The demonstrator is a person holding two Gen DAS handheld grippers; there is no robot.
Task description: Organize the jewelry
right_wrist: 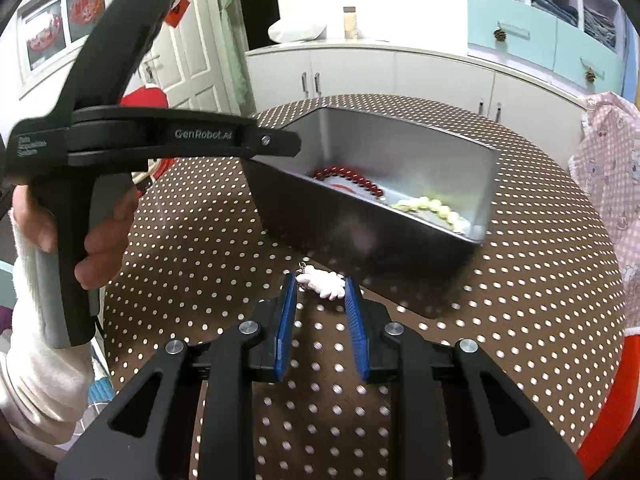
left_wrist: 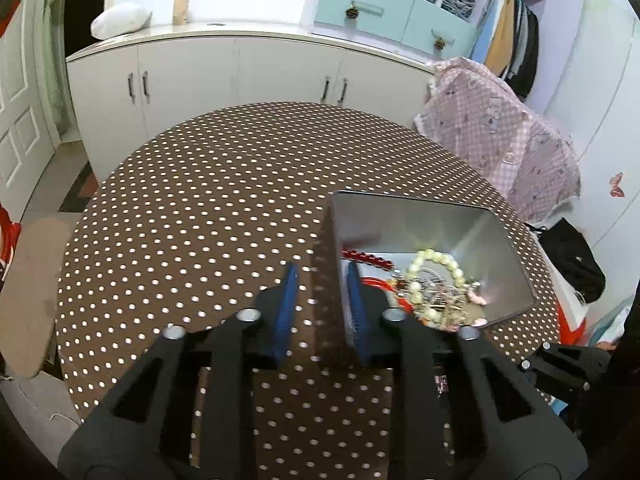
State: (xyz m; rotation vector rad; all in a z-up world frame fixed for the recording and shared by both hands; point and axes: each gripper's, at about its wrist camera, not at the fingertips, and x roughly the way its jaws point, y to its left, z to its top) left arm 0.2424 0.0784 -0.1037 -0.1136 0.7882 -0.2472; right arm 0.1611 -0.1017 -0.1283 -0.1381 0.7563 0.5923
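Pinch grip nearest the lens: right hand-held gripper (right_wrist: pixel 320 292) narrowed to a small gap, blue pads pressing from both sides on a white charm (right_wrist: pixel 322 285), small metal ring poking out at the left, all just above the brown dotted surface (right_wrist: pixel 500 320). Just beyond, a metal tin (right_wrist: pixel 360 232), tipped with one side raised off the surface and a shadow beneath. Gripped at its left corner by the left hand-held gripper (left_wrist: pixel 320 280), nearly closed, one pad inside the wall and one outside, clamping the thin metal; a hand (right_wrist: pixel 104 240) wrapped round that tool's handle. Inside the tin, piled toward the low end: a red bead string (right_wrist: pixel 348 174), a pale pearl bracelet (right_wrist: pixel 432 206) and a tangle of finer pieces too small to sort out. Likely step in hand: carrying the charm over the near wall and dropping it in with the rest. To do it well: lift first, enough to clear the rim, then travel forward, then ease the pads apart only once well over the open interior. Keep the tin clamped steady and avoid tipping further, lest the beads slide out over the low edge. Watch the ring for snagging on a pad at release. Farther back, white cupboards (right_wrist: pixel 400 76) and a pink checked cloth (right_wrist: pixel 612 184), not involved.
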